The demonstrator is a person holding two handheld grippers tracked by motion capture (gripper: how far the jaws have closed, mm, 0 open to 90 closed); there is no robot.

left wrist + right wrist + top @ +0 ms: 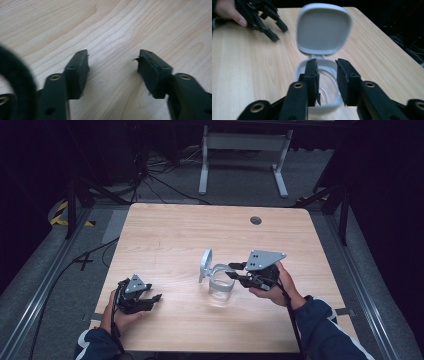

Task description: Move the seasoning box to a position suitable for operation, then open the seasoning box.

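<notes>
R gripper held in the person's R hand, right of worktop centre; jaws partly spread, reaching over the open mouth of a clear container. In R gripper view the gripper has its jaws over the rim, narrow gap between them, nothing clearly pinched; can't tell if a pad touches the rim. Container's grey hinged lid stands up open on the far side from the gripper; inside face of lid turned toward the camera. Container sits approx mid-worktop, nearer the near edge than the far.

L gripper in L hand, near the near-left corner, well apart from container. Jaws spread wide over bare wood, gripper holding nothing, pads frayed at edges.

Worktop: light wood, dark round grommet near far edge, right of centre
</notes>
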